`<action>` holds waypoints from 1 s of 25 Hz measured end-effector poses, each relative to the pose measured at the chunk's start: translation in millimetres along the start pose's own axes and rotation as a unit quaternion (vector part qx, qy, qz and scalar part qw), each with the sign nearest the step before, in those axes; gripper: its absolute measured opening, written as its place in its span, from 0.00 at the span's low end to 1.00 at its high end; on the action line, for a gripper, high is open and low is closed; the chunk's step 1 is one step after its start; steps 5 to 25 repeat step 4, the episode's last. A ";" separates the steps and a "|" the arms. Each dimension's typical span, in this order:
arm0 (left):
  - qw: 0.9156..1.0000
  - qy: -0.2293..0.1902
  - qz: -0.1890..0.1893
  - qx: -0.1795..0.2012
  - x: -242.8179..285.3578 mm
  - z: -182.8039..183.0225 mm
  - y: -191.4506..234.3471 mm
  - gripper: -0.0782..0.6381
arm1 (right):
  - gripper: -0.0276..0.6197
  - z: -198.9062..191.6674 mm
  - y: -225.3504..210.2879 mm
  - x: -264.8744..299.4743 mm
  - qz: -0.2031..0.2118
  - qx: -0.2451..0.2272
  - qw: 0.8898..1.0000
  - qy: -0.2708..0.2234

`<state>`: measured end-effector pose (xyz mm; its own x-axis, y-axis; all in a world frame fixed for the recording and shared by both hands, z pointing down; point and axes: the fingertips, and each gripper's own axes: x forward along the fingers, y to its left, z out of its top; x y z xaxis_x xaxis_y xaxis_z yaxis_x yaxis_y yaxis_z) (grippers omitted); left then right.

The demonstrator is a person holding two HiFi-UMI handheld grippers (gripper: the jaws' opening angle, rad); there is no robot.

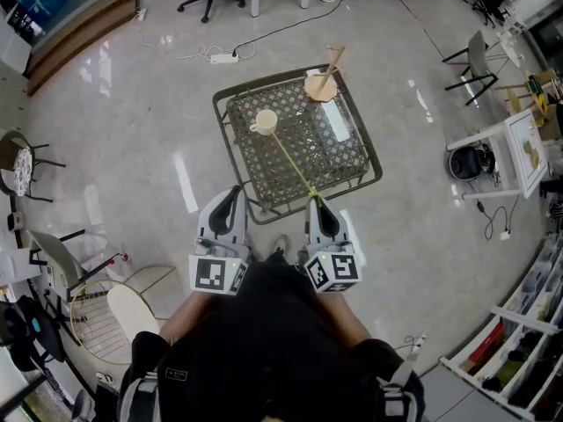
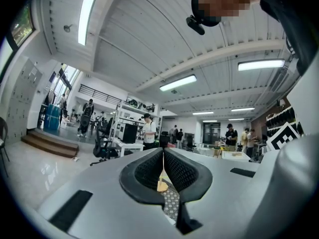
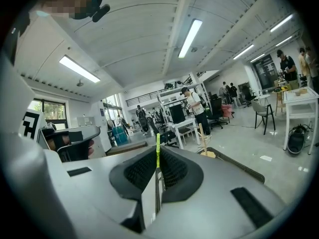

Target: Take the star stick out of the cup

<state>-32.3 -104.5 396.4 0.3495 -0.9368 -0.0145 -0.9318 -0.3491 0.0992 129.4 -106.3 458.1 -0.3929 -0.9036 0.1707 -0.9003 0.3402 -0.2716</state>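
A cream cup (image 1: 265, 122) stands on the wire-mesh table (image 1: 356, 161), toward its left side. The thin yellow-green star stick (image 1: 290, 161) slants from the cup down to the table's near edge; its star end does not show. My right gripper (image 1: 317, 202) is shut on the stick's near end, and in the right gripper view the stick (image 3: 158, 151) rises from between the pressed pads. My left gripper (image 1: 230, 199) hangs beside it at the table's near left edge. Its jaws (image 2: 163, 168) are shut with nothing between them.
A tan holder with wooden sticks (image 1: 323, 84) stands at the table's far right corner, a clear flat piece (image 1: 337, 121) beside it. Round wire chairs (image 1: 114, 315) stand at the lower left. A power strip and cable (image 1: 224, 57) lie on the floor behind the table.
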 end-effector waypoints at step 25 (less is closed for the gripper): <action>1.000 0.001 0.001 0.000 -2.2 -3.7 -1.3 0.14 | 0.08 -4.4 -0.4 -1.4 0.002 -0.001 1.000 0.002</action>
